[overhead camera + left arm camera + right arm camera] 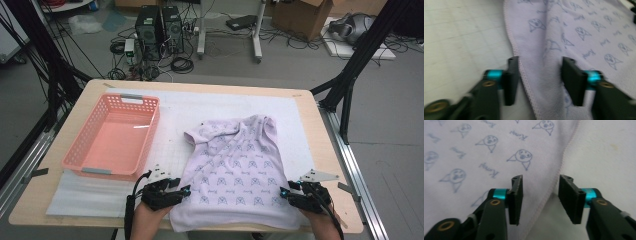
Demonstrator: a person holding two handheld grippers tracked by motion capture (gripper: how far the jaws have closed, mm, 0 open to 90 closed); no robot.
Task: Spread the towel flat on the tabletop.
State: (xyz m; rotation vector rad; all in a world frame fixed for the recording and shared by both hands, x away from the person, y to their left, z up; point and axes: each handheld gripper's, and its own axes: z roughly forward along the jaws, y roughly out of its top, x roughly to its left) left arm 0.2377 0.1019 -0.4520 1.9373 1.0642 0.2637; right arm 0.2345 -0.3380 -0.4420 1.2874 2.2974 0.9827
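Note:
A lilac shirt [235, 167] with a small blue print lies spread on the white mat, crumpled at its far end, its near hem hanging over the table's front edge. My left gripper [185, 190] sits at the shirt's near left edge. In the left gripper view the jaws [540, 60] stand apart with the stitched edge of the shirt [574, 32] running between them, the pads clear of the cloth. My right gripper [284, 192] is at the near right edge. Its jaws [540, 178] are open too, straddling the hem of the shirt [486, 157].
A pink plastic basket [80, 161] stands on the left of the table with nothing in it. The white mat [210, 105] covers most of the wooden tabletop [330, 150]. Black frame struts rise at both sides. Computers and cables lie on the floor beyond.

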